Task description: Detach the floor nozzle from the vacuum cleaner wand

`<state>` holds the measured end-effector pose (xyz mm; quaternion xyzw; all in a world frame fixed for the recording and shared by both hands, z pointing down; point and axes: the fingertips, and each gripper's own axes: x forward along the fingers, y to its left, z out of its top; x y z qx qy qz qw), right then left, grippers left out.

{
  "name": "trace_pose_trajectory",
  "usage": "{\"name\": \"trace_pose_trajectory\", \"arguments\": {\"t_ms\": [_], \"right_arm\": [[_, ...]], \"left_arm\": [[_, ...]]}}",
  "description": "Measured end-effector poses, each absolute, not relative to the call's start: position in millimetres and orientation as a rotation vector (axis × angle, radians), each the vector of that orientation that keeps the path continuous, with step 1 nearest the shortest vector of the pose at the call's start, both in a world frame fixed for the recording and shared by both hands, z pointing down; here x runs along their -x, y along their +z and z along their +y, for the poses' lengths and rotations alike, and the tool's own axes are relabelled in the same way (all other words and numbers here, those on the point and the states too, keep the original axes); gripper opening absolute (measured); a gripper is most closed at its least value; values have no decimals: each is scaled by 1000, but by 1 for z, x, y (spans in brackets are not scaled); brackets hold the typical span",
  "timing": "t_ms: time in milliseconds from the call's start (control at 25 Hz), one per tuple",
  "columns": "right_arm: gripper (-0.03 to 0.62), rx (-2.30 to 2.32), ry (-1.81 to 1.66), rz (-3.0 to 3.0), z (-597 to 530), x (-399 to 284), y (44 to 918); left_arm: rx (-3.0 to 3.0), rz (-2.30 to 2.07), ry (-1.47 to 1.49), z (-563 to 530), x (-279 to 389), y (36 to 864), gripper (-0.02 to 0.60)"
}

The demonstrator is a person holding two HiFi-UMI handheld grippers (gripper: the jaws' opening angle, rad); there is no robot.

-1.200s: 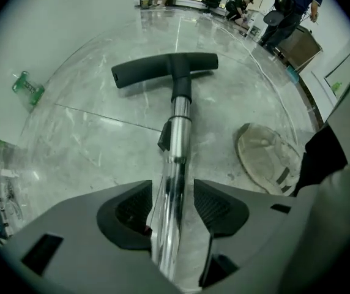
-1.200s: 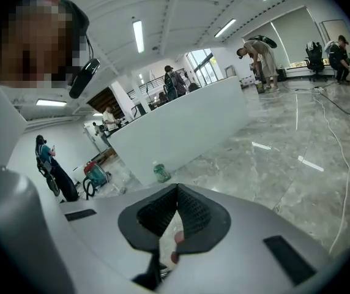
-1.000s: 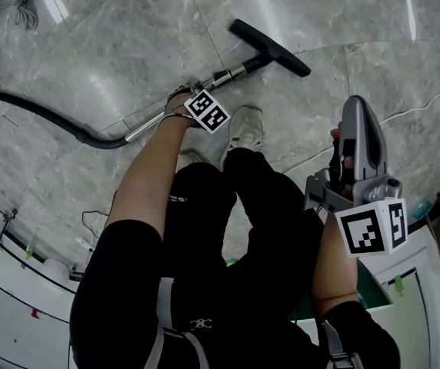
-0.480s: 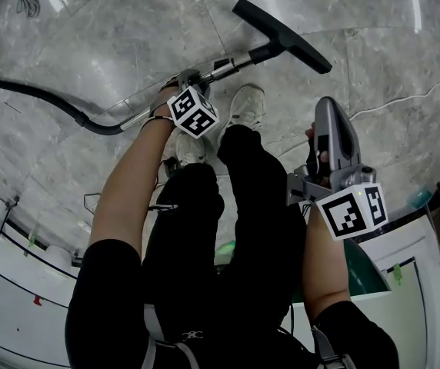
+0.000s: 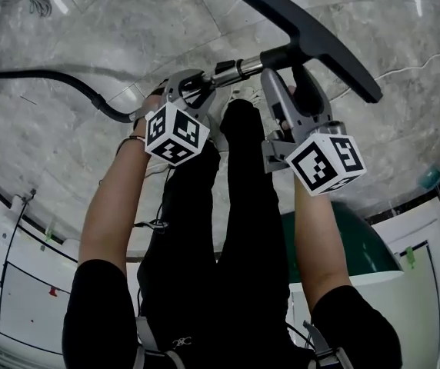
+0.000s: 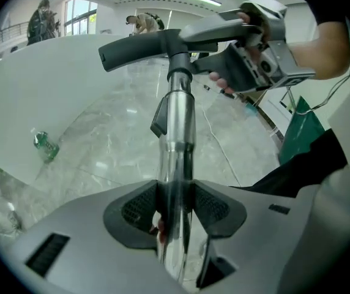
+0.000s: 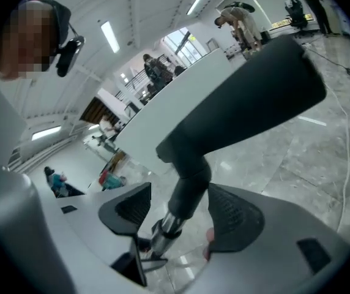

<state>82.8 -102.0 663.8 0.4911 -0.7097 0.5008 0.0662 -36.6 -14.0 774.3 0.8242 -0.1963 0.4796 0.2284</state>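
The black floor nozzle (image 5: pixel 312 37) sits on the end of the chrome wand (image 5: pixel 235 69), and both are raised off the floor. My left gripper (image 5: pixel 193 91) is shut on the wand a little below the joint; in the left gripper view the tube (image 6: pixel 175 158) runs up between the pads to the nozzle (image 6: pixel 144 45). My right gripper (image 5: pixel 291 83) is at the nozzle's neck. Its jaws are opening. In the right gripper view the neck (image 7: pixel 190 188) stands between the spread pads, with a gap at the left pad (image 7: pixel 129 210).
A black hose (image 5: pixel 51 79) trails from the wand across the marble floor to the left. A white cable (image 5: pixel 412 60) lies at the right. A green bin (image 5: pixel 358 237) and white furniture (image 5: pixel 28 283) flank my legs. A bottle (image 6: pixel 45 146) lies on the floor.
The left gripper has lifted the wand and nozzle up off the floor. The right gripper has swung left to the nozzle's neck and its jaws have spread.
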Motion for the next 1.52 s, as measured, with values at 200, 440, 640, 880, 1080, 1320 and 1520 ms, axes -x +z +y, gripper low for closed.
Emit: {"name": "trace_pose_trajectory", "arguments": {"t_ms": [200,440,640,880,1080,1320,1520], "right_arm": [[279,-1645,1706,-2018,-132,-102,656],[121,-1678,1694,-2072,-149,-107,636],[121,-1672,1613,-2124,-150,-108,627],[121,-1650,1645,-2060,-155,-99,632],[120,-1580,1662,-2084,-154,-88,633],[114,-1269,1809,-2424,-159,-67,620],[112,-1008,1891,-2620,-157,-57,605]], "left_arm": [[-2355,-484,1311,-6,9,728,178],[-2352,-503,1282,-8,-7,710,178],[-2318,-552,1293,-19,-14,719,179],[-2417,-568,1379,-29,-20,725,177],[-2419,-379,1330,-17,-24,727,129],[-2301,-74,985,2,-22,696,124],[-2156,66,827,12,-26,675,117]]}}
